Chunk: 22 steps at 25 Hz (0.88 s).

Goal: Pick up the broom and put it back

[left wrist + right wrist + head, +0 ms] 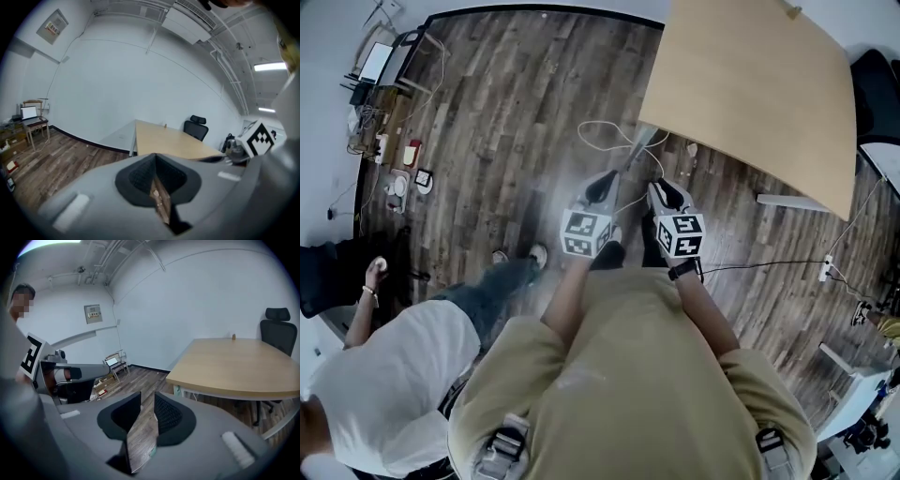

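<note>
I cannot make out a broom in any view. In the head view both grippers are held out side by side in front of the person's body, over the dark wood floor [506, 122], pointing toward the table's near corner. The left gripper [600, 186] is shut: in the left gripper view its pads [140, 176] meet, with only a thin sliver of floor showing below them. The right gripper [664, 192] is open, and in the right gripper view its pads [168, 414] stand apart with bare floor showing in the gap and nothing held.
A light wooden table [750, 84] stands just ahead on a grey leg [636, 150]. A black office chair [276, 329] is behind it. White cable loops [605, 131] lie on the floor. Another person in a white shirt [384, 375] stands at the left. A small desk with a laptop [380, 61] is far left.
</note>
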### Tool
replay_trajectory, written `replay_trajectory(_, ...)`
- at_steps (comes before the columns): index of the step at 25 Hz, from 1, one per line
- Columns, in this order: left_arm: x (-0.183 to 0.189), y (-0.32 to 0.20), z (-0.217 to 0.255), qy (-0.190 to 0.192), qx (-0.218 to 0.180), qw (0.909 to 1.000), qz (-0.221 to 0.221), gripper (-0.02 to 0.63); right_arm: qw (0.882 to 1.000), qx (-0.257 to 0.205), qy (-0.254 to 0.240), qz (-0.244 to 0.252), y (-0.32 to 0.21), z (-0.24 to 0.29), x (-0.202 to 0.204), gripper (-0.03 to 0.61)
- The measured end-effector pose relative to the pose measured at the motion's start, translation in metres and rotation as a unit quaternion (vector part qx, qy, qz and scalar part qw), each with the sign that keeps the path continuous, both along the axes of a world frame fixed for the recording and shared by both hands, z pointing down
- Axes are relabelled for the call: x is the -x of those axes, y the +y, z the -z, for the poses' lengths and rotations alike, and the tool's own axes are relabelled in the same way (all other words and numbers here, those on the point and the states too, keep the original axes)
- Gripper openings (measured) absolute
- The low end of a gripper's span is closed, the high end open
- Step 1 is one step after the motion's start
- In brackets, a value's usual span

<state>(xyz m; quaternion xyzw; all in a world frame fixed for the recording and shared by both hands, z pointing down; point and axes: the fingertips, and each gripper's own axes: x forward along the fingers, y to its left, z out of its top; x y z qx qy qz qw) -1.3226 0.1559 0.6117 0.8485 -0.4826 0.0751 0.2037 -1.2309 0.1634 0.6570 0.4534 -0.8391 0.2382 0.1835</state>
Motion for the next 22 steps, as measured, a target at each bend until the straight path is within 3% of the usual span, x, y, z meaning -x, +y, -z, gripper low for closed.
replay_trajectory(4,-0.005,-0.014,-0.035,-0.004,0.046,0.9989,0.012,0.000,0.998,0.058,-0.002,0.014,-0.019,-0.046,-0.001,0.166)
replay_trajectory(11,-0.029,-0.043,-0.085,-0.015,0.106,0.9940,0.020,0.000,0.992,0.128,0.000,0.019,-0.061,-0.119,-0.015,0.221)
replay_trajectory(15,-0.028,-0.054,-0.110,-0.018,0.140,0.9892,0.039,0.000,0.979,0.200,-0.025,0.024,-0.069,-0.168,-0.008,0.330)
replay_trajectory(18,-0.031,-0.073,-0.132,-0.023,0.165,0.9845,0.056,0.000,0.970,0.239,-0.023,0.024,-0.085,-0.207,-0.013,0.327)
replay_trajectory(22,-0.032,-0.099,-0.155,-0.028,0.180,0.9811,0.066,0.000,0.966,0.257,-0.019,0.019,-0.115,-0.247,-0.015,0.322)
